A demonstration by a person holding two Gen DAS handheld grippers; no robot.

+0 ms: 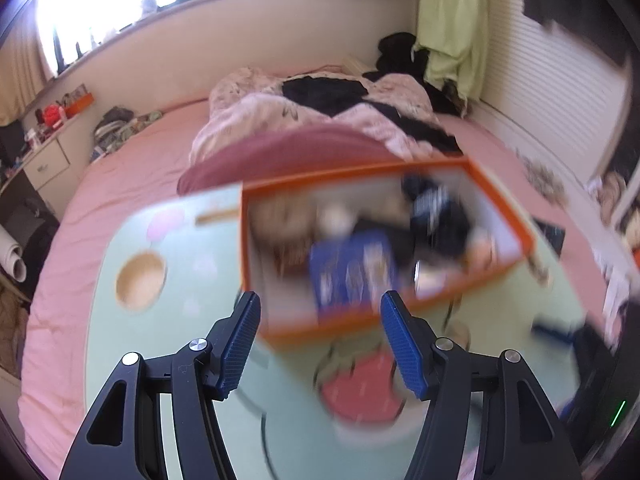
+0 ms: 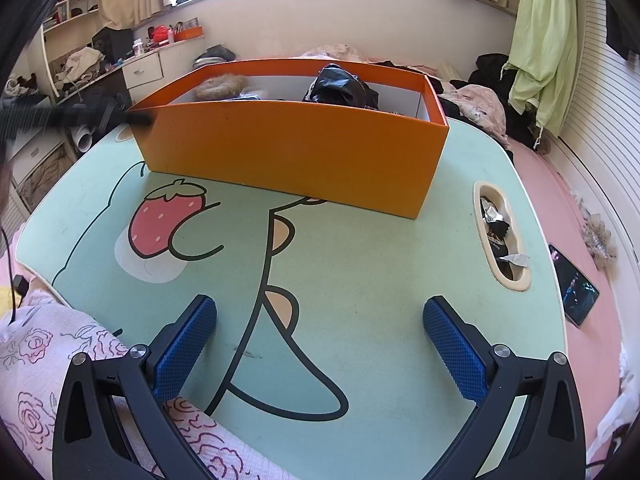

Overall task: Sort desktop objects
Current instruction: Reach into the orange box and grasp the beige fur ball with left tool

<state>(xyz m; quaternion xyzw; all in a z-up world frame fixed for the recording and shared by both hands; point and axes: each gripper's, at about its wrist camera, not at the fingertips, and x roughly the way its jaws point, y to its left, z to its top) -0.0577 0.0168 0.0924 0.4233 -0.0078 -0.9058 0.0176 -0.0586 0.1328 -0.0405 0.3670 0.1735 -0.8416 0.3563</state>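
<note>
Left tongs (image 1: 320, 344) apart, empty, above orange box (image 1: 384, 240); right tongs (image 2: 320, 356) wide apart over table (image 2: 360, 264).

I could read no text, label or number, the blue packet (image 1: 352, 272) in the orange box (image 1: 280, 332) too blurred

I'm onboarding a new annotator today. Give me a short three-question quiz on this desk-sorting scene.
1. True or false: the right gripper holds an item.
2. Where is the black plastic bag? A) inside the orange box B) on the green table C) on the phone
3. Fill in: the fruit printed on the table is a ____.

Key: 1 false, its jaws stand wide apart with nothing between them; 2 A; 3 strawberry.
</note>
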